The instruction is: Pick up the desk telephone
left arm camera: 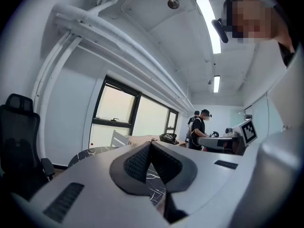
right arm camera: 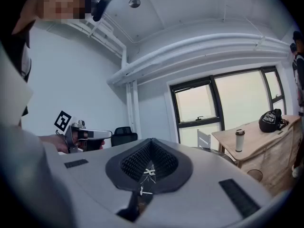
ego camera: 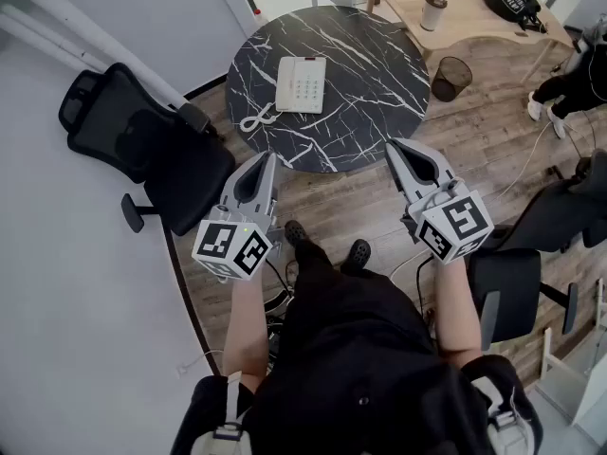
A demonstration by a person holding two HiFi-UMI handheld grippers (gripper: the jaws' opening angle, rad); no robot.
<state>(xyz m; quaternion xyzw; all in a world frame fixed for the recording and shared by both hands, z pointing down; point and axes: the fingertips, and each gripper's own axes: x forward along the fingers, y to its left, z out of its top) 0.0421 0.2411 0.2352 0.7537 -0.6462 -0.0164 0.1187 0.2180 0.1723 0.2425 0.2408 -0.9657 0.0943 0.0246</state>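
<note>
- Low centre, the grey two-jaw left gripper and grey two-jaw right gripper are both closed and empty.
- Above them, the round black marble-patterned table bears the white desk telephone at upper centre.
- A black office chair stands left and a black mesh wastebasket upper right.

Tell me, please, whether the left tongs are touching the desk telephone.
Apart. The head view shows the left tongs by the near edge of the marble table, with bare tabletop between them and the desk telephone.
</note>
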